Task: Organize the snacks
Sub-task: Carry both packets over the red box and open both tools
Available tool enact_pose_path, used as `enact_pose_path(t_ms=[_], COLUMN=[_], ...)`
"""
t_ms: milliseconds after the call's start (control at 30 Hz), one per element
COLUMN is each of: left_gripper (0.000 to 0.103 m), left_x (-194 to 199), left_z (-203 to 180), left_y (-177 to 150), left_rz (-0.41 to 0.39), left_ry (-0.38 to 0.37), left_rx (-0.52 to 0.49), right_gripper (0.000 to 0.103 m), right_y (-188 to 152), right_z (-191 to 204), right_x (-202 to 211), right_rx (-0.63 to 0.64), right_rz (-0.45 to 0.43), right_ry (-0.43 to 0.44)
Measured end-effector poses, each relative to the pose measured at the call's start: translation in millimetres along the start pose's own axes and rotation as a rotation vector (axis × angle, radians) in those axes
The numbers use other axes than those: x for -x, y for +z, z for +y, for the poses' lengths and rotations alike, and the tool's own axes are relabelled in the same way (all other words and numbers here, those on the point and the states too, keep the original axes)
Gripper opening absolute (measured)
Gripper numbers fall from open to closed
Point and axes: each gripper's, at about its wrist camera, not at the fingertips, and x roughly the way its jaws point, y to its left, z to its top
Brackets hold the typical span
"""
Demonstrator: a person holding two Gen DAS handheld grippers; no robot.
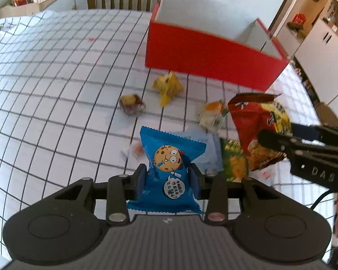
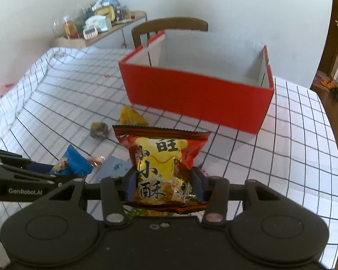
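My left gripper point(image 1: 167, 181) is shut on a blue cookie packet point(image 1: 169, 157) with a cartoon cookie, held just above the checked tablecloth. My right gripper point(image 2: 163, 185) is shut on a red and yellow snack bag point(image 2: 162, 162), its pads pressing both sides. That bag point(image 1: 259, 123) and the right gripper point(image 1: 279, 139) show at the right of the left wrist view. The blue packet point(image 2: 72, 163) appears at the left of the right wrist view. An open red box point(image 1: 205, 54) with white inside walls stands beyond the snacks; its red front wall point(image 2: 196, 96) faces me.
Loose on the cloth lie a yellow wrapper point(image 1: 167, 85), a small brown-and-yellow snack point(image 1: 131, 103), a clear-wrapped orange pastry point(image 1: 211, 112), a green packet point(image 1: 234, 164) and a pale blue packet point(image 2: 112, 168). A wooden chair point(image 2: 169, 29) stands behind the table. A cluttered shelf point(image 2: 97, 24) is at back left.
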Motion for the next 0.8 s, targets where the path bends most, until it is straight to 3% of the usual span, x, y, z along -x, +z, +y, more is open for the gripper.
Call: enact_pose_path(t_ms=[367, 800], left_gripper=[0.039, 0.039], left_x=[38, 52], left_z=[-8, -33], left_y=[47, 118], left_rz=[-0.086, -0.178], left_ry=[-0.023, -0.015], left_rx=[-0.003, -0.063], right_gripper=[0.047, 0.047], right_y=[29, 81], right_z=[-10, -30], right_x=[34, 47], right_rx=[-0.062, -0.085], right_rz=[-0.093, -0.194], right_ry=[0.016, -0.029])
